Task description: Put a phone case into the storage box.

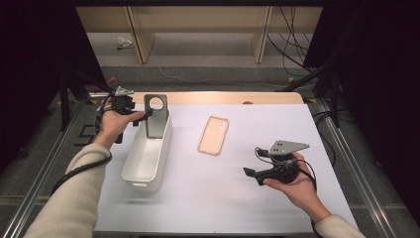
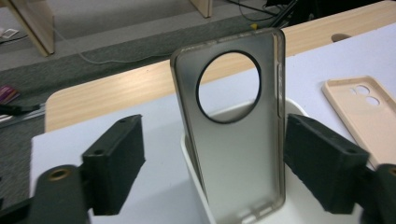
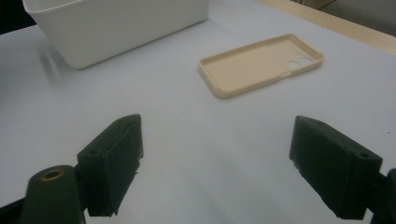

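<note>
A smoky grey translucent phone case (image 2: 233,140), soft-looking and matte with a large round camera cutout near its top, stands nearly upright inside the far end of a white plastic bin (image 1: 148,158). The bin is long and narrow, with smooth walls, rounded corners and a handle slot at its near end. In the high view the grey case (image 1: 156,116) leans against the bin's far wall, its top edge rising well above the rim.

The left gripper (image 2: 212,163) sits by the far end of the bin, its two blocky black jaws spread wide on either side of the case. In the left gripper view the left jaw stands clear of the case with a plain gap; the right jaw lies close beside the case's edge, and I cannot tell whether it touches. The case is not pinched.

A second phone case (image 1: 214,135), peach-coloured, opaque and rubbery, with two small round lens holes at one end, lies flat and hollow side up on the pale lavender table mat (image 1: 247,198), well apart from the bin.

The right gripper (image 3: 217,163) rests in an upturned hand at the mat's right side, jaws spread wide with nothing between them, facing the peach case (image 3: 261,63) and the bin (image 3: 116,28).
</note>
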A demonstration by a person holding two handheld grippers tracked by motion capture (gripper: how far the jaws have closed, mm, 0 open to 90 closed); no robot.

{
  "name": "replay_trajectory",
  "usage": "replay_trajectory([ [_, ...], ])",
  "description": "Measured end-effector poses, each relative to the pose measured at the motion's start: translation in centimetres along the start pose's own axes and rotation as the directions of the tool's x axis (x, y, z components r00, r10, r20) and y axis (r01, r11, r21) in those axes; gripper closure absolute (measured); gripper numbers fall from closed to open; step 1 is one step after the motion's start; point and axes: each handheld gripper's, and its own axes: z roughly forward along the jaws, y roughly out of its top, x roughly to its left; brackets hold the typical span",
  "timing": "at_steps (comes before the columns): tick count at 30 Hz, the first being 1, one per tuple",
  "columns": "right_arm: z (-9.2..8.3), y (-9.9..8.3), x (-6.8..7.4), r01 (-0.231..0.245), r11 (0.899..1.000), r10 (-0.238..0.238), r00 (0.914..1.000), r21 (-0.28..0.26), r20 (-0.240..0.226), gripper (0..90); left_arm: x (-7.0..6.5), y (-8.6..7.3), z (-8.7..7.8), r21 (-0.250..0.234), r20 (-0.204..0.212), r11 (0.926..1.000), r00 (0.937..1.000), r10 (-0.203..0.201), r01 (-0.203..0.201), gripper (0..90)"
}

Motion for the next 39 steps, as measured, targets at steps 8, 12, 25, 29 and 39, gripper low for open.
replay_trajectory([
  [8, -0.1, 0.0, -0.1, -0.007, 1.000, 0.007, 1.0000, -0.006, 0.005, 18.1, -1.6, -1.4, -3.1, -0.052, 0.029, 0.9985, 0.9994, 0.021, -0.019, 0.3],
  [12, -0.1, 0.0, -0.2, -0.009, 1.000, 0.009, 0.9999, -0.005, 0.005, 18.1, -2.2, -2.6, -4.5, -0.075, 0.056, 0.9967, 0.9978, 0.035, -0.031, 0.0],
  [25, 0.2, 0.2, -0.4, -0.016, 1.000, 0.016, 0.9998, -0.006, 0.007, 18.0, -5.2, -7.1, -7.6, -0.174, 0.119, 0.9847, 0.9928, 0.007, 0.014, 0.0],
  [29, 0.1, 0.1, -0.4, -0.017, 1.000, 0.017, 0.9998, -0.007, 0.007, 18.1, -5.6, -7.5, -8.0, -0.188, 0.116, 0.9822, 0.9931, 0.013, 0.009, 0.4],
  [39, 0.0, 0.1, -0.6, -0.020, 1.000, 0.020, 0.9998, -0.006, 0.008, 18.1, -6.1, -8.4, -8.5, -0.193, 0.126, 0.9812, 0.9916, 0.029, -0.004, 1.3],
])
